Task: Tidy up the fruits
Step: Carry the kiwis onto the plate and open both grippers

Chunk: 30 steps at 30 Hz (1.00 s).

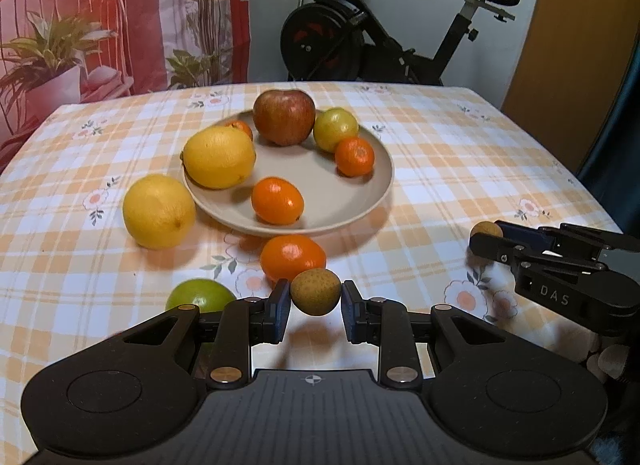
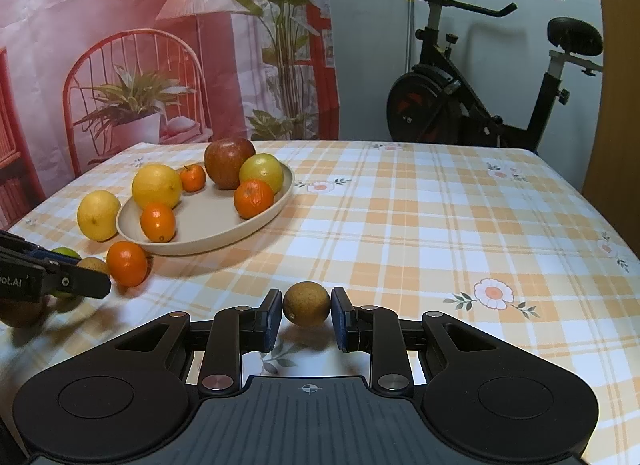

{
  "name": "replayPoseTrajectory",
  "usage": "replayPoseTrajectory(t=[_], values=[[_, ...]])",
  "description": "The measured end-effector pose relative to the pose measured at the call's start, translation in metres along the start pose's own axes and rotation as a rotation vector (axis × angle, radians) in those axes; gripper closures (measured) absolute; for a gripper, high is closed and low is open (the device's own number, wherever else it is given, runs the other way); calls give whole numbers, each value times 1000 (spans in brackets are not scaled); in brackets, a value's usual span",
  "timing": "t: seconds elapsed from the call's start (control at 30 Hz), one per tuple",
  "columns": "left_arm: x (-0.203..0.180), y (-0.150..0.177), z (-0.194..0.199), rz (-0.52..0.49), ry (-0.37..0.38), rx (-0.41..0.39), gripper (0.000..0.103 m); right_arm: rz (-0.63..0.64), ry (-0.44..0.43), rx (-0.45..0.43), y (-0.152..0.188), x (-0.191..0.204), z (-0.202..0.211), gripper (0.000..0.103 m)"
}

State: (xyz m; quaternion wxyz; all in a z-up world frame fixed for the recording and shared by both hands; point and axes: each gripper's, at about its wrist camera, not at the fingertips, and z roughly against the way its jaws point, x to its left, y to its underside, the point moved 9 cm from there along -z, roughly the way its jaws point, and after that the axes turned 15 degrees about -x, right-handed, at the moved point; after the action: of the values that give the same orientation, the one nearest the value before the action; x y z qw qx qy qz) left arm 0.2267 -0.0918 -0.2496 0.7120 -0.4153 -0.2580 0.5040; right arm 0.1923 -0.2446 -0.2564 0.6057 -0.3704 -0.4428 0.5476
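Longan (image 1: 315, 291) | clamped between left gripper (image 1: 316, 305) pads (above tablecloth (image 1: 440, 169))

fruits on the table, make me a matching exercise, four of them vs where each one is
Column 1:
1. apple
2. lime
3. brown fruit
4. grapefruit

Column 2:
a. on the cloth, touching the plate's left rim
b. clamped in the left tool
c. at the back of the plate
d. on the cloth beside the left tool

Pairs: 1-c, 2-d, 3-b, 4-a
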Motion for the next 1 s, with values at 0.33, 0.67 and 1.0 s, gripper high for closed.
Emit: replayPoseTrajectory(t=[0.33,0.67,1.0], values=[[14,-27,6,5,-28,-81,74,21,-33,-23,-14,10,-3,79],[39,-57,-15,7,-78,-121,74,53,-68,-44,-30,22,-26,79],[54,-55,-42,11,-104,-68,74,87,-126,-74,-46,44,-60,79]])
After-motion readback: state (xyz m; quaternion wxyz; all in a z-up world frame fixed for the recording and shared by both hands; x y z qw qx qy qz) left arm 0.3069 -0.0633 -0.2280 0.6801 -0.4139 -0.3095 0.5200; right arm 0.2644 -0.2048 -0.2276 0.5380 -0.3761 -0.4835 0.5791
